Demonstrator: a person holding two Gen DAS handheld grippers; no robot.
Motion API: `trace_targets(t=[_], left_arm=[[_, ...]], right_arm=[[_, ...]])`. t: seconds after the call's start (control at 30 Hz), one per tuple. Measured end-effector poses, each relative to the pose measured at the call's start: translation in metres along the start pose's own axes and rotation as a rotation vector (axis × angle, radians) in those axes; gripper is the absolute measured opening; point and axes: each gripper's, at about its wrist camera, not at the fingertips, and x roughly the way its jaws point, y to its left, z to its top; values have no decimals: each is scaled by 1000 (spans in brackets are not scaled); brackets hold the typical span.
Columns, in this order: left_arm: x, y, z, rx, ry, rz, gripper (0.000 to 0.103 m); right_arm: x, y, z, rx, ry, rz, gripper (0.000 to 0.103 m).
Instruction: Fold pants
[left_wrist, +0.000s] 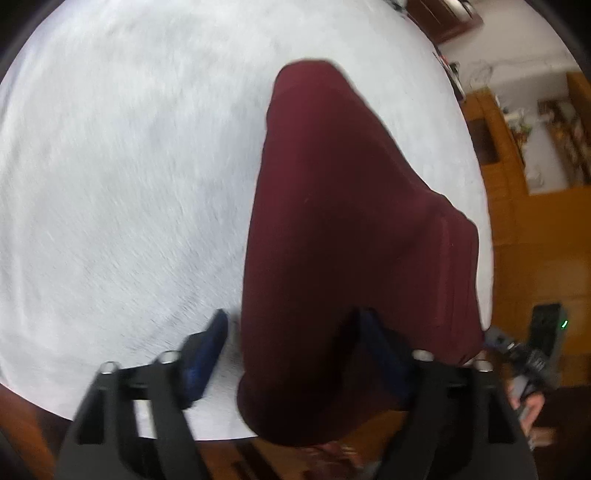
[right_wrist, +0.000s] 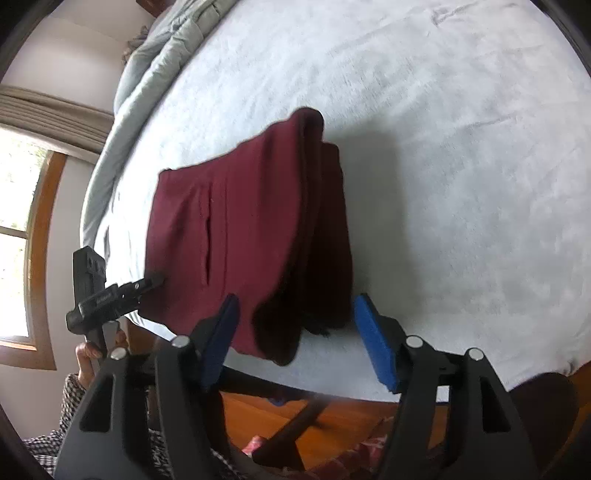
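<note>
Pants (right_wrist: 243, 229) between right gripper (right_wrist: 295, 332) fingers.

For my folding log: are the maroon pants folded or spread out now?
Folded: the pants lie as a compact stack of layers on the bed.

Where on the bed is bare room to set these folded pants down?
Free: the white bedspread right of the folded maroon pants, out to the bed's edge, and beyond them. Crowded: left of them, toward the rumpled grey comforter, where the left gripper sits.
</note>
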Motion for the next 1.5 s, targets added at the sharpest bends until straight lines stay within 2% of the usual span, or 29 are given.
trace_targets(t=[0.07, 0.2, 0.4, 0.5, 0.6, 0.7, 0.73, 0.8, 0.83, 0.87, 0.9, 0.93, 1.0, 1.1, 1.2, 1.23, 1.3, 1.5], left_arm=[[-9, -4, 4, 30, -16, 1, 88], [-3, -2, 12, 25, 23, -21, 89], [18, -1, 8, 45, 104, -11, 90], [26, -9, 8, 72, 113, 15, 96], [29, -14, 9, 91, 120, 57, 96], [31, -23, 9, 102, 134, 119, 98], [31, -26, 9, 108, 132, 138, 97], [25, -32, 6, 119, 99, 149, 83], [20, -34, 4, 122, 77, 157, 78], [16, -36, 2, 128, 63, 169, 65], [12, -36, 0, 138, 55, 176, 53], [7, -35, -1, 145, 47, 179, 49], [-4, -25, -1, 96, 32, 131, 35], [-23, -10, -4, 24, -1, 36, 30], [-43, -4, -4, 29, -27, -24, 29], [-50, -5, -2, 19, -39, -73, 29], [-60, -13, 4, 31, -69, -125, 29], [-96, -47, 44, 160, -214, -134, 29]], right_arm=[[2, -2, 3, 7, 4, 7, 77], [15, -11, 14, 15, 52, 12, 78], [35, -17, 26, 13, 100, 10, 80], [47, -16, 31, 0, 119, 7, 81], [58, -16, 35, -2, 141, 10, 82], [70, -12, 35, 6, 169, 53, 83], [75, -9, 35, 4, 171, 40, 78], [74, -2, 33, -28, 153, 23, 66], [70, 0, 33, -28, 144, 35, 53], [66, 0, 32, -30, 136, 47, 42], [61, 2, 32, -38, 128, 58, 38], [55, 4, 31, -37, 119, 67, 34], [45, 9, 30, -37, 101, 83, 32], [25, 27, 30, -81, 61, 101, 31], [4, 45, 37, -117, 34, 99, 30], [-3, 48, 41, -122, 23, 92, 30], [-22, 53, 51, -164, -19, 74, 30], [-67, 58, 101, -225, -145, 65, 30]])
